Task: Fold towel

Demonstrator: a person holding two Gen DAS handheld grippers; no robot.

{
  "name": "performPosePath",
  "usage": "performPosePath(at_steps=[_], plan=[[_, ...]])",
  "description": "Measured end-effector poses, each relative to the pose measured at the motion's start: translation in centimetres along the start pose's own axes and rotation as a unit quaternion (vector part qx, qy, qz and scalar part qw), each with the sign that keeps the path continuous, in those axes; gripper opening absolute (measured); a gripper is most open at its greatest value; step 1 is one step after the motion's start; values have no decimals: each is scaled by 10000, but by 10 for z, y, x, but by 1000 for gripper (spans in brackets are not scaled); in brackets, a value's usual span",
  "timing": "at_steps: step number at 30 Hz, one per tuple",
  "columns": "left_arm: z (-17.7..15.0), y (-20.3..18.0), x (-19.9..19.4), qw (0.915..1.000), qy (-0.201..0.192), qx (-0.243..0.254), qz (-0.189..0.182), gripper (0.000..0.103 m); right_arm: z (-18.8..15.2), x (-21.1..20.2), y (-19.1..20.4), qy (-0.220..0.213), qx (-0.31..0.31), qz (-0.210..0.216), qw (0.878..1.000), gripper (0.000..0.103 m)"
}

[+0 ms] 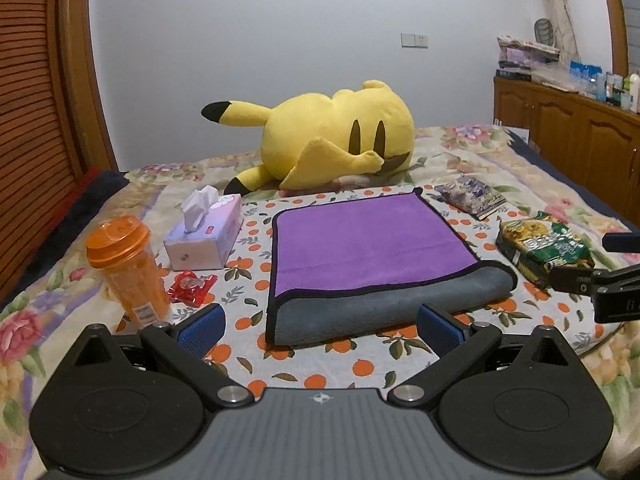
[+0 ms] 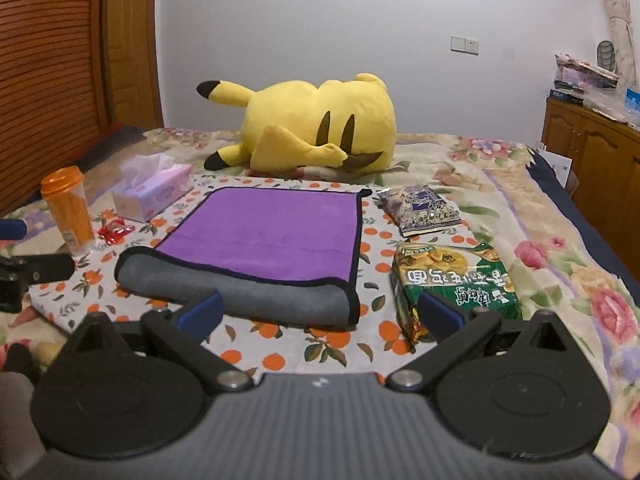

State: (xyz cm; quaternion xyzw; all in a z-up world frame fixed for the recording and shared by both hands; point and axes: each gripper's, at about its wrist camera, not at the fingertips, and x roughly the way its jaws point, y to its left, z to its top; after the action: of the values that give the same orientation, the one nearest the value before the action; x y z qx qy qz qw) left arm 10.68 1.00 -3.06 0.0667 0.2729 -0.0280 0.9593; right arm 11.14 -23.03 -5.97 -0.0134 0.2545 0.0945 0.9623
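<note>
A towel, purple on top and grey underneath with a black hem, lies folded on an orange-print cloth on the bed; its rounded grey fold faces me. It also shows in the right wrist view. My left gripper is open and empty, just short of the towel's near edge. My right gripper is open and empty, near the towel's near right corner. The right gripper's fingers show at the right edge of the left wrist view.
A yellow plush toy lies behind the towel. A tissue box, an orange cup and a red wrapper lie left. A green snack bag and a purple packet lie right. A wooden cabinet stands far right.
</note>
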Motion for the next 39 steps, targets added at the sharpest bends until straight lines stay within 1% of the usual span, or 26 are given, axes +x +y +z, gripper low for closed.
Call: performPosePath(at_steps=[11,12,13,14,17,27,33,34,36,38,39], plan=[[8,16,34,9998,170,-85,34,103,11,27,-2,104,-18,159,9998,102],[8,16,37,9998,172,-76,42,103,11,29,-2,113,-34,171,9998,99],[9,18,40,9998,183,-66,47,103,12,32,-2,123,-54,180,9997,92],[9,19,44,9998,201,-62,44,103,13,35,-2,150,-71,190,9997,91],[12,24,54,9996,227,-133,-49,103,17,42,-2,187,-43,189,9996,91],[18,35,82,9993,331,-125,-100,103,25,60,-10,259,69,275,9993,91],[19,41,91,9985,488,-233,-129,101,26,73,-10,374,-70,292,9988,90],[18,42,92,9983,505,-246,-142,101,26,75,-10,398,-83,279,9988,90],[18,43,95,9980,552,-225,-225,95,25,79,-12,467,-74,290,9985,90],[18,42,98,9977,599,-188,-259,85,25,83,-13,529,-77,287,9982,90],[18,42,100,9976,616,-181,-272,84,25,85,-13,561,-79,287,9980,90]])
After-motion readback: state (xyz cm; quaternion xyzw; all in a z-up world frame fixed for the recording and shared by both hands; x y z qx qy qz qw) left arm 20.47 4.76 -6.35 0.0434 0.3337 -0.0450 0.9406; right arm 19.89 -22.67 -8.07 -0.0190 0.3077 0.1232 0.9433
